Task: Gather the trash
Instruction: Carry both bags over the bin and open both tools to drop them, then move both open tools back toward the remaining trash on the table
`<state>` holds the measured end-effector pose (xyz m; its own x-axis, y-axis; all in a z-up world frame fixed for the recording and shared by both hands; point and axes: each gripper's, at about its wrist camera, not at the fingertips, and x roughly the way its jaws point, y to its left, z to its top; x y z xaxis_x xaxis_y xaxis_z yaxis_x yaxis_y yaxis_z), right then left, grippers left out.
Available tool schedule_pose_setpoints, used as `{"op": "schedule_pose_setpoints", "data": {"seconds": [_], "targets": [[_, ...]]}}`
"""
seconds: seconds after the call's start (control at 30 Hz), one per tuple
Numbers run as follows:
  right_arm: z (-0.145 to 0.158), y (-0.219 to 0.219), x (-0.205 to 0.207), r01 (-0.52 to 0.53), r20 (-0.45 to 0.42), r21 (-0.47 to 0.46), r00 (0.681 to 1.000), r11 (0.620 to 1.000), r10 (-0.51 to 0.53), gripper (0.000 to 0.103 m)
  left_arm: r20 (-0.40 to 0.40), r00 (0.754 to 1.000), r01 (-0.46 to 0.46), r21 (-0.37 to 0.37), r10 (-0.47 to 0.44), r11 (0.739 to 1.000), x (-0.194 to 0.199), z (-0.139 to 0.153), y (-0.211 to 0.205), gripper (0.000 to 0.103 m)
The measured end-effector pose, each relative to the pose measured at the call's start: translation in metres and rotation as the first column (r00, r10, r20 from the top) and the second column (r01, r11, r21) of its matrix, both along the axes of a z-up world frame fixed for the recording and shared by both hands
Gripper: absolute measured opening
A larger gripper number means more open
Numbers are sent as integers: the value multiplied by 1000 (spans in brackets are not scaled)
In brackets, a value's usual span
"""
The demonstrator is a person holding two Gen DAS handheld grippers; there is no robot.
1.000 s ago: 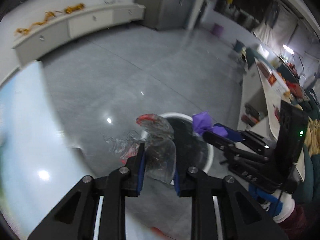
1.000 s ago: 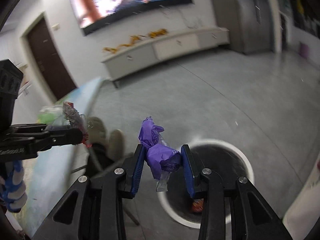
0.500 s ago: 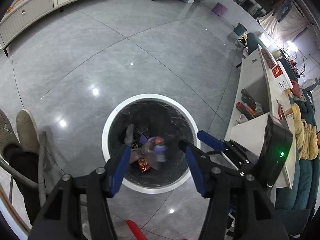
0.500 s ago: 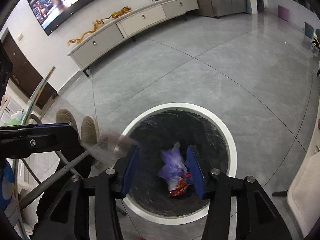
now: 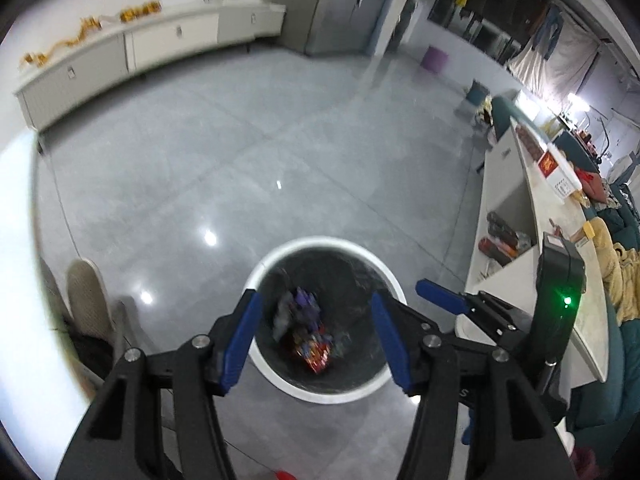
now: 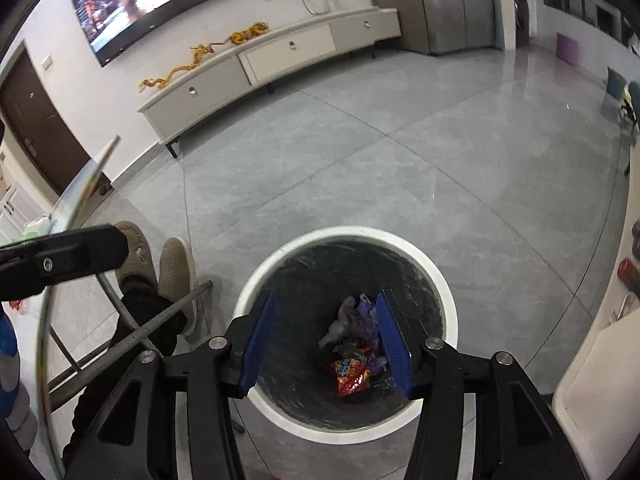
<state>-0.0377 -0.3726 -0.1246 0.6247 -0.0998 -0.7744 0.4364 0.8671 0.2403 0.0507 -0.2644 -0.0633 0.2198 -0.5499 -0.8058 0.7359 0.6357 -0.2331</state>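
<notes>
gaping tongs [image 5: 316, 336], nothing held

Glossy grey floor tiles [image 6: 400, 160]; bin [image 6: 436, 276] lined with shiny black plastic.

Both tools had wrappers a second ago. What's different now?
Both let go. The left tool dropped its clear plastic wrapper and the right tool its purple wrapper; both now lie in the bin with the red snack packet. The left tool's jaws opened first; the right's have just been opening, nothing between either. Both tools hang over the bin's mouth. The bin stayed put.
</notes>
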Motion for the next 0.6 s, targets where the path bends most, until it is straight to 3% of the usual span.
{"op": "schedule_pose_setpoints", "data": {"seconds": [0.17,0.33,0.6], "targets": [[35,25,4,-47,53,-48,997,998,50,52,127,992,-25,-6,26,1000,-9,31,35,56],[69,58,11,-109,109,-92,987,990,119,52,201,975,-95,-13,96,995,-12,50,80,56],[103,117,23,-212,159,-134,960,968,232,51,293,924,-253,-9,244,967,-6,62,167,56]]}}
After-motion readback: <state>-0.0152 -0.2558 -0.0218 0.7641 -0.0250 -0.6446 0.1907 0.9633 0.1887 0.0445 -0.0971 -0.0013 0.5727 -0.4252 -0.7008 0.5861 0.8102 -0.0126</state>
